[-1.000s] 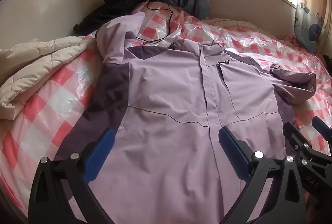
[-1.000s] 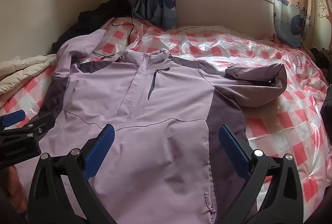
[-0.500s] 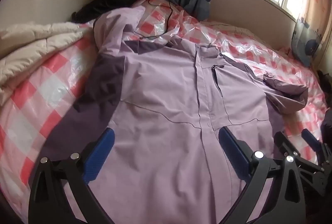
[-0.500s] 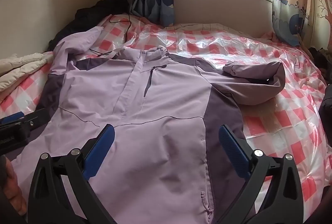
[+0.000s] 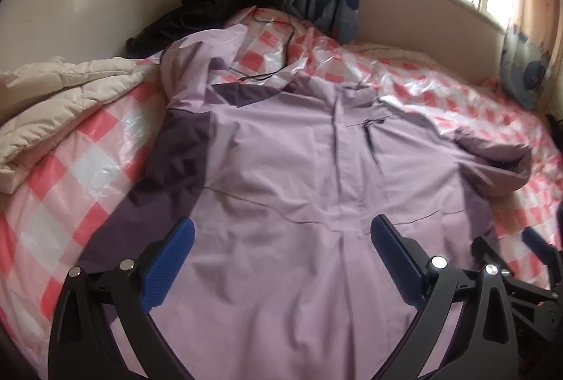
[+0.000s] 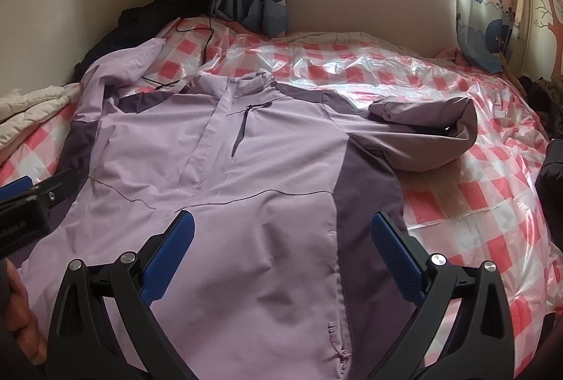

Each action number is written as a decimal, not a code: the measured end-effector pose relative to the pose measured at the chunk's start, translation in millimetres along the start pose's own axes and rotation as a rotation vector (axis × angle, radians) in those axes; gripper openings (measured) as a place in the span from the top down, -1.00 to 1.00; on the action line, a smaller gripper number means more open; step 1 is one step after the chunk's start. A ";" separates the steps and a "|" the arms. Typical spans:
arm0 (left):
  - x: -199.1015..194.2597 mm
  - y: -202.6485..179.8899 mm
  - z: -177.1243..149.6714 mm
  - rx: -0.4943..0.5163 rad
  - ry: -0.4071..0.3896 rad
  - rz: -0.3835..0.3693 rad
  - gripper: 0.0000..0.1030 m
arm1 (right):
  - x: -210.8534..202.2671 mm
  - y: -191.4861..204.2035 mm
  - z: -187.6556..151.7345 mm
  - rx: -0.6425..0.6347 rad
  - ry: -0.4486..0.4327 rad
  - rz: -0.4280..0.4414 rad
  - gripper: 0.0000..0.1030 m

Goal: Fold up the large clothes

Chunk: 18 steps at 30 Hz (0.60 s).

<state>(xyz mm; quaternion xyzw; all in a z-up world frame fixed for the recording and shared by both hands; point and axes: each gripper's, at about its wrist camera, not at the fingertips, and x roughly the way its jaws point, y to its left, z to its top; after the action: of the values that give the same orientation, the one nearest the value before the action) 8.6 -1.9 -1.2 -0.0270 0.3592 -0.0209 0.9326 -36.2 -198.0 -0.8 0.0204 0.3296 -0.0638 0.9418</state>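
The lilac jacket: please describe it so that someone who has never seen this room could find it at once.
Look at the bed under the window, covered in a red-and-white checked sheet beneath clear plastic. The jacket lies spread flat, front up, across its middle. It is pale lilac with dark purple side and shoulder panels, unlike the cream quilt to its left and the black garment heaped in the far corner.

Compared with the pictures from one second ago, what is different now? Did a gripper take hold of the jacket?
Both cameras moved a little: the left gripper view shifted left and turned, so the lilac jacket sits more to its right; the right gripper rose slightly. Neither took hold of anything; both are open above the hem. The jacket, its bent sleeve and the black cable lie as before.
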 end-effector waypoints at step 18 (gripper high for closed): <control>14.2 -12.7 -3.5 0.061 0.062 -0.006 -0.87 | 0.4 -3.3 1.2 -0.007 0.000 0.002 -0.88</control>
<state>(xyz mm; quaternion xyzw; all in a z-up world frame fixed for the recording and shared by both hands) 16.6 -15.6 -12.4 0.0009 0.3873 -0.0354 0.9213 -35.6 -201.4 -0.1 0.0174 0.3299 -0.0618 0.9418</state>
